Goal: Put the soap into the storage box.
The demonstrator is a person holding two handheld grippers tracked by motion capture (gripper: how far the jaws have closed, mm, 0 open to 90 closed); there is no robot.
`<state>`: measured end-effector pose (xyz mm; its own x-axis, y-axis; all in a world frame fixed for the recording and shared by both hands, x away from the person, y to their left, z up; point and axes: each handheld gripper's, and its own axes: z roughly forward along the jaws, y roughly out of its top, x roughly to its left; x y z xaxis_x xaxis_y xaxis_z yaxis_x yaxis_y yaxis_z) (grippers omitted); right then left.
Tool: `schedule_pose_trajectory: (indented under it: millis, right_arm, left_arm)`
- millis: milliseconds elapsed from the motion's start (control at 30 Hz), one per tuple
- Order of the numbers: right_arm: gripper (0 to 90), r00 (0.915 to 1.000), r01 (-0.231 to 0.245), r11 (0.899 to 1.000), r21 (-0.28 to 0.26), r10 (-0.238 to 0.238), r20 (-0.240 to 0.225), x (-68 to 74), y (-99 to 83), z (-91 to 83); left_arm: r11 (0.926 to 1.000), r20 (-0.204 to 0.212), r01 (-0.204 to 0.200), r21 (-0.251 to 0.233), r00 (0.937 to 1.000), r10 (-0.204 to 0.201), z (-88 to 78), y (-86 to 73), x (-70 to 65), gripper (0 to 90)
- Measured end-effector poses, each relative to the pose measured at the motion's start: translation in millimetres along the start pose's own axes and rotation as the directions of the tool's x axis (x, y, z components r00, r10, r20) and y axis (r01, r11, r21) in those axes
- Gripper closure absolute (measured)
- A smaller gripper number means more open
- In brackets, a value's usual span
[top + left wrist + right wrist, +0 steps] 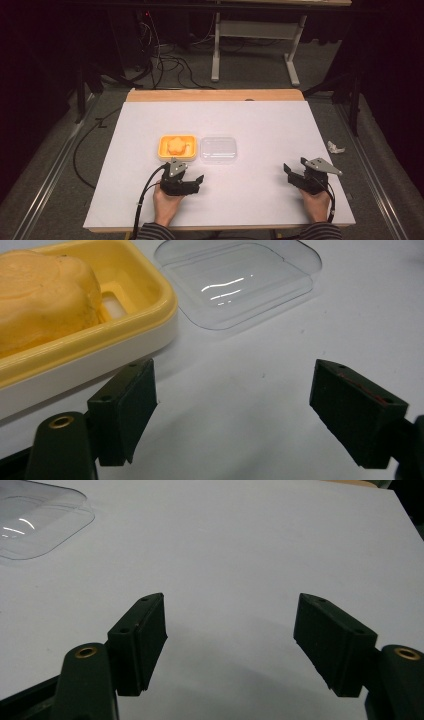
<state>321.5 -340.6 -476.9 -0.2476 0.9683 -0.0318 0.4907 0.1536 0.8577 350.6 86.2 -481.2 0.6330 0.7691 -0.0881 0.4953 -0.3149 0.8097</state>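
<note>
Just beyond left gripper (192,175): yellow soap dish (176,147).

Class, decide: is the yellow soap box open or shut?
Open: the clear lid lies flat on the table beside the yellow box, leaving the orange soap inside uncovered.

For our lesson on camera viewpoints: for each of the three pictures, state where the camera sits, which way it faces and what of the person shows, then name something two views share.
High view: fixed above the person's side, facing forward and down on the white table; both forearms, left gripper and right gripper show.
Left gripper view: rides the left gripper, looking along its open jaws at the yellow dish holding a soap.
Right gripper view: rides the right gripper, facing bare table over open jaws.
Shared: the clear lid appears in both gripper views.
</note>
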Motion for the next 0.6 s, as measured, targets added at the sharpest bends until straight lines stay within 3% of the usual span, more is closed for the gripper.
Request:
schedule_pose_trajectory:
  millis: [333,433,600]
  right_arm:
    - [29.6,1.0,0.002,1.0,-0.002,-0.002,-0.001,0.4,-0.1,-0.3]
    - [29.6,1.0,0.001,1.0,-0.002,-0.001,0.001,0.3,-0.2,-0.3]
    - [29.6,1.0,0.005,1.0,-0.001,-0.005,0.001,0.2,-0.1,-0.1]
  left_arm:
    - [0.9998,-0.021,0.009,-0.015,0.9997,-0.01,2.4,-0.3,0.4,19.1]
    - [0.9999,-0.052,-0.009,-0.008,0.9986,0.009,2.9,-0.6,-2.1,19.0]
    - [0.9997,-0.065,-0.02,-0.009,0.9977,0.02,3.2,-0.9,-4.3,18.5]
